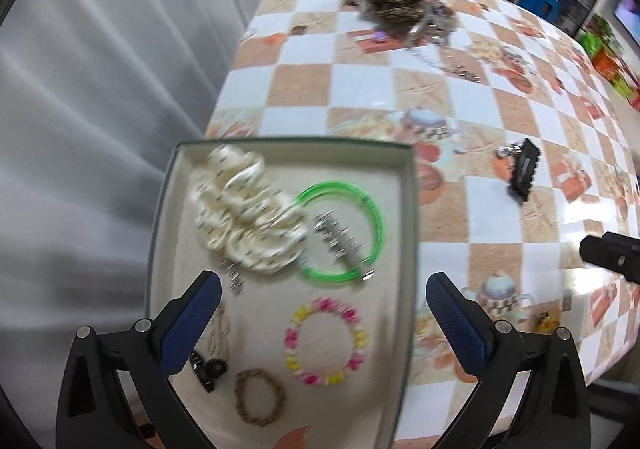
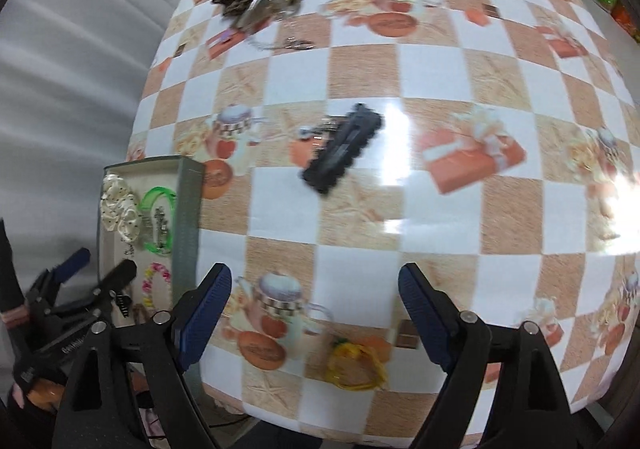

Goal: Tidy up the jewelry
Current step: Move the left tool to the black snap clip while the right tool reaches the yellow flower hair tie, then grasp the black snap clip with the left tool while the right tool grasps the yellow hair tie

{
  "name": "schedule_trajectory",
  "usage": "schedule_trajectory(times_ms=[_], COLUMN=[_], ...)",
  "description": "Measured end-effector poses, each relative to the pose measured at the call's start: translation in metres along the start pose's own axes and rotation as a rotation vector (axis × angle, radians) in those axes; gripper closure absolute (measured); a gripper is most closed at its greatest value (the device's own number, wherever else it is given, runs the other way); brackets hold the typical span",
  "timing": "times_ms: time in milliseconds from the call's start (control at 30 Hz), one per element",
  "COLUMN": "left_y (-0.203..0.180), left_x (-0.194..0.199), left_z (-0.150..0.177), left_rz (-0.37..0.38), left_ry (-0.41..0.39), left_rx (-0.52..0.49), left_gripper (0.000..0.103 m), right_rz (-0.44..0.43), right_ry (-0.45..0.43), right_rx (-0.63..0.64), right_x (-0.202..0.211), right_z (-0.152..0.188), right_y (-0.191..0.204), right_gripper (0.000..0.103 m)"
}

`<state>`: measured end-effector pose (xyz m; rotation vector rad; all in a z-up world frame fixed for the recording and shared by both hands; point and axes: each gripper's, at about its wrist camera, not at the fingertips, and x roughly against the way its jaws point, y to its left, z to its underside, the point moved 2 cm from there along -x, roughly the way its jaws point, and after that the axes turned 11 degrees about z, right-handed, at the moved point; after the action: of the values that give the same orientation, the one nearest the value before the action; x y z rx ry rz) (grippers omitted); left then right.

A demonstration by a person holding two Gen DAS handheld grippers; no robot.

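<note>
- Left wrist view: my left hand-held gripper (image 1: pixel 322 303) hangs wide open, empty, over the tray (image 1: pixel 412 209).
- Right hand-held gripper (image 2: pixel 314 299) likewise open, empty; next I'd fetch the yellow band (image 2: pixel 356 367) on the worktop (image 2: pixel 440 69).

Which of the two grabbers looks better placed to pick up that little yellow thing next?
Probably the right gripper: it is open, and the yellow hair tie lies on the tablecloth just ahead between its fingers. The left gripper, also open, hovers over the box instead.
</note>
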<state>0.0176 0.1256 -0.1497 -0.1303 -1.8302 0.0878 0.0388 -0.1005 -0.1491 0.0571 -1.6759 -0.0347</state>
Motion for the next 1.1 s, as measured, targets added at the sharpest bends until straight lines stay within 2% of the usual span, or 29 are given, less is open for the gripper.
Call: schedule_trajectory(times_ms=[400, 567, 967, 1000, 1033, 1100], left_y=[-0.065, -0.089, -0.131, -0.134, -0.137, -0.140], left_x=[-0.005, -0.016, -0.058, -0.062, -0.066, -0.072], left_z=[-0.026, -0.031, -0.037, -0.037, -0.038, -0.040], left_rz=[0.061, 0.083, 0.152, 0.165, 0.170, 0.172], left_ry=[0.002, 0.021, 0.102, 0.108, 0.114, 0.120], left_rx=[-0.153, -0.194, -0.234, -0.237, -0.241, -0.246], left_gripper=[0.000, 0.000, 0.000, 0.001, 0.007, 0.007], right_rz=[0.035, 0.044, 0.061, 0.067, 0.074, 0.089], right_ry=[0.036, 0.069, 0.055, 0.049, 0.040, 0.022], right_rx=[-0.048, -0.040, 0.109, 0.124, 0.146, 0.181], right_x=[-0.006, -0.014, -0.033, -0.035, -0.037, -0.041], right_z=[0.040, 0.058, 0.079, 0.081, 0.083, 0.087], right_y=[-0.056, -0.066, -0.036, -0.032, -0.027, -0.019], right_gripper=[0.014, 0.014, 0.014, 0.014, 0.014, 0.014])
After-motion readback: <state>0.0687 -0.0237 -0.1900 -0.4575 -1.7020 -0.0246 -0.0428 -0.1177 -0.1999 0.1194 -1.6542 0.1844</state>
